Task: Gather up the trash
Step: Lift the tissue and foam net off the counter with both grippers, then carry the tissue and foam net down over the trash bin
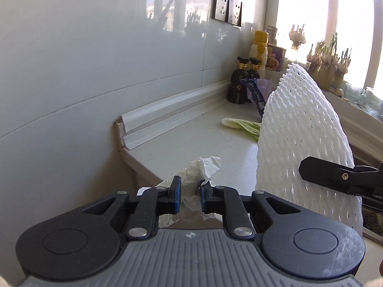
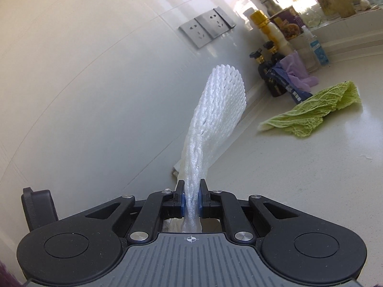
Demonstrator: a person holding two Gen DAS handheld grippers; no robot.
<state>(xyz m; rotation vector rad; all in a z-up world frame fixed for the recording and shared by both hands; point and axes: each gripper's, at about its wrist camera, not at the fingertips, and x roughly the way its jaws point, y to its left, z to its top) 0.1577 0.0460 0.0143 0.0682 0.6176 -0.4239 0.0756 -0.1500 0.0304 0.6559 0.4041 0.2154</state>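
My left hand-held gripper is pinching a crumpled tissue, and my right hand-held gripper is pinching the squeezed end of a white foam net, which stands up free above the jaws. Both pieces hang off the tabletop near its wall-side corner.

My worry is the grips. The tissue is soft and caught only by a fold, so a quick swing could tear it or let it slip out. The net is springy and tall; I judge it could brush the wall or the left gripper beside it and work loose. I see no bin in either view, so I would be carrying both blind.

Count: one tissue, one net, both in hand. One cabbage leaf lies on the tabletop, not yet collected. By the wall stand two dark bottles, a purple cloth and a blue wrapper; whether those last two are trash I cannot tell. Two sockets sit on the wall.
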